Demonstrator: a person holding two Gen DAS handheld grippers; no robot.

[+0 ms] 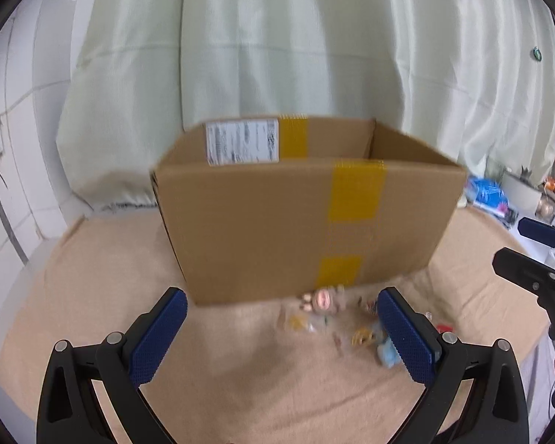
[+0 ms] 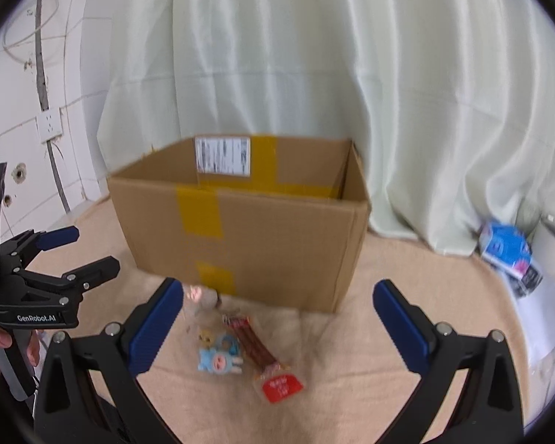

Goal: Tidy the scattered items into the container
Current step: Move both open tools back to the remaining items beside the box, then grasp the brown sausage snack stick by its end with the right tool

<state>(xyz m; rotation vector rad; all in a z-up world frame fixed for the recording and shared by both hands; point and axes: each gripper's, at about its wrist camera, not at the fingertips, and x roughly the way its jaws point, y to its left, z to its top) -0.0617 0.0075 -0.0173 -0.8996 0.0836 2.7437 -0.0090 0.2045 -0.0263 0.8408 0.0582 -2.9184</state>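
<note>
From the left wrist we look along our left gripper [image 1: 281, 323], its two fingers spread wide with nothing between them; the pads [image 1: 159, 336] are deep blue with a fine knurled grid, set in smooth black plastic. Ahead stands the cardboard box [image 1: 262, 229], open-topped, plain brown corrugated board with sharp folded corners, a vertical run of glossy yellow tape [image 1: 355, 192] down its near wall and a white printed label [image 1: 242, 142] on the inside of the far wall. It sits on a beige cloth [image 1: 92, 288] with a soft, napped surface. Just in front of the box's base lies a blurred huddle of small toys [image 1: 321, 299], pink and yellow. At the right edge we see our right gripper [image 1: 529, 255], black, fingers apart.

From the right wrist, the right gripper's wide-open fingers frame the scattered things on the cloth, near the box's front wall and outside it: a pale blue soft figure [image 2: 218, 360] with a round pink face, a small yellow charm [image 2: 206, 336], and a long clear packet of brown sticks [image 2: 258, 347] ending in a red label. The left gripper [image 2: 88, 248] shows at the left, open. Behind hangs a pale green curtain [image 2: 314, 74] in smooth, satiny folds.
</note>
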